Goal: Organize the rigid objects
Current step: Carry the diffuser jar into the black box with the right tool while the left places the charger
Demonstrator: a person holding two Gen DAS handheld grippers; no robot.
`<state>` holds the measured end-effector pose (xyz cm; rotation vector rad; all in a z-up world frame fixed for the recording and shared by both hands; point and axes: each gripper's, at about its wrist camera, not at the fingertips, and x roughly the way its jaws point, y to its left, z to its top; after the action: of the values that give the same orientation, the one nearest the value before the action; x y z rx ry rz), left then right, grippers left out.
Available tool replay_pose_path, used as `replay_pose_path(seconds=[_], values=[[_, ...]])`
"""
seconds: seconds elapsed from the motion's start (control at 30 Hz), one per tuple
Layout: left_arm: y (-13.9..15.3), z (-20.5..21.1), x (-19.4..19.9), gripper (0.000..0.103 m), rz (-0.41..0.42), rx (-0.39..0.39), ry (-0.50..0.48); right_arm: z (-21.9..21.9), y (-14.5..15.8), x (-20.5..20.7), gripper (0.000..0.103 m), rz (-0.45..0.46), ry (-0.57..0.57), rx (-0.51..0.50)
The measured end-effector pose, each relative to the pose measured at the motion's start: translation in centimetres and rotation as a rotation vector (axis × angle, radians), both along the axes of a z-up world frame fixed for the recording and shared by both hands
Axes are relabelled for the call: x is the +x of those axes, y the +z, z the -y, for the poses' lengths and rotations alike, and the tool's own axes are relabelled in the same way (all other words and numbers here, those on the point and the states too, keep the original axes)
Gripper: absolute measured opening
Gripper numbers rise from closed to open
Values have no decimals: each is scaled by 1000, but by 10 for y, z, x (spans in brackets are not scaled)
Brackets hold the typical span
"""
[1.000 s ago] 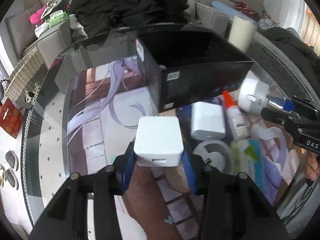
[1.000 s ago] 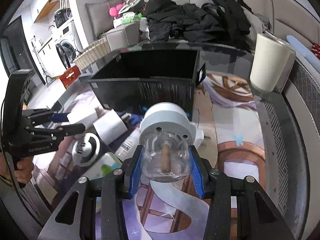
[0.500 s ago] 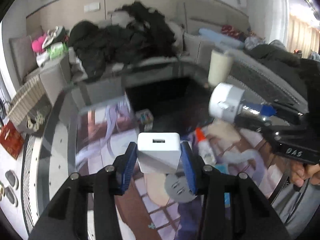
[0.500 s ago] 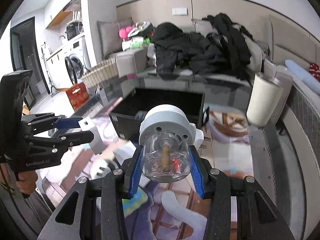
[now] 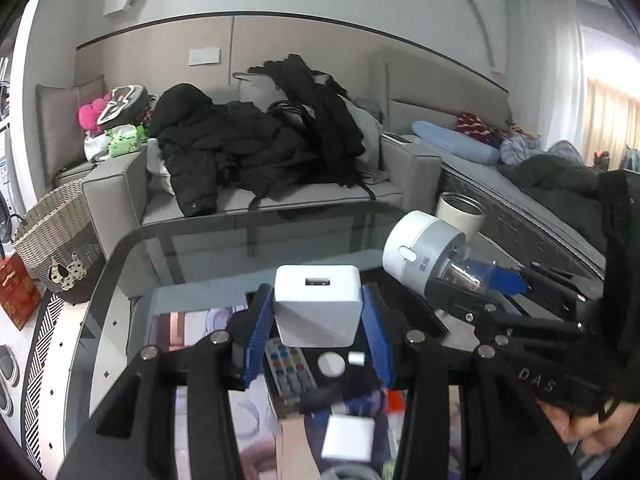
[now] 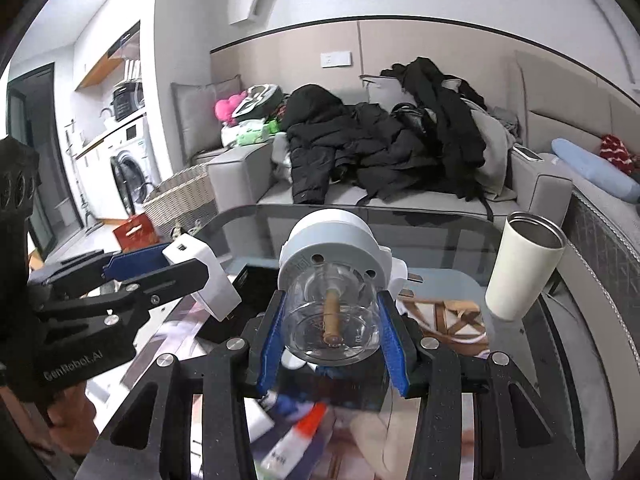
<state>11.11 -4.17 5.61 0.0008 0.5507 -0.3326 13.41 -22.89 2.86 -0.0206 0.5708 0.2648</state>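
Your left hand-held gripper (image 5: 316, 320) is clamped on the white charger (image 5: 316, 304), pads pressing its two sides, USB port facing away from you. Your right hand-held gripper (image 6: 330, 328) is clamped on the clear end of the white device (image 6: 330, 260), whose long axis runs straight out along the fingers, grey-white cap farthest from you.

The relation that matters: the black box (image 5: 320, 376) lies directly below and slightly ahead of both loads. In the left view it sits under the charger, already holding a remote (image 5: 290, 372) and two small white pieces. In the right view the box's near wall (image 6: 360, 388) is just under the device. Both hands look about equally near it; the charger hangs more squarely over the opening, so I'd judge it the easier drop.

Beside the box on the worktop (image 6: 256, 228), nearer you, lies a glue tube (image 6: 294, 440) with an orange cap; its label is too blurred to read. Beyond the box to the right stands a white cup (image 6: 524, 272).

Writing: "DAS" on the right tool's body, "GenRobot.AI" on the left's.
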Motion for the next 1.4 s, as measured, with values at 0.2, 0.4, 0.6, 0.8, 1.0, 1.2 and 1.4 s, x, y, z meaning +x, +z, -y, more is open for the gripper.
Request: replay_pose_path(seconds=[0.2, 0.4, 0.6, 0.8, 1.0, 1.2, 1.4], values=[[-17, 6, 30, 43, -5, 5, 67, -3, -11, 31, 43, -49, -42, 1], [-44, 12, 53, 43, -66, 18, 116, -11, -38, 53, 43, -144, -67, -12], [-63, 15, 63, 43, -111, 30, 121, -11, -46, 58, 43, -156, -72, -28], [-67, 14, 61, 43, -117, 32, 135, -14, -48, 56, 43, -150, -63, -25], [-58, 11, 52, 49, -77, 48, 170, -13, -45, 55, 50, -156, -45, -3], [-44, -12, 44, 77, -73, -15, 206, -3, -28, 45, 89, -98, -44, 77], [-25, -18, 15, 93, -3, 22, 221, 12, -6, 21, 102, -76, -59, 168]])
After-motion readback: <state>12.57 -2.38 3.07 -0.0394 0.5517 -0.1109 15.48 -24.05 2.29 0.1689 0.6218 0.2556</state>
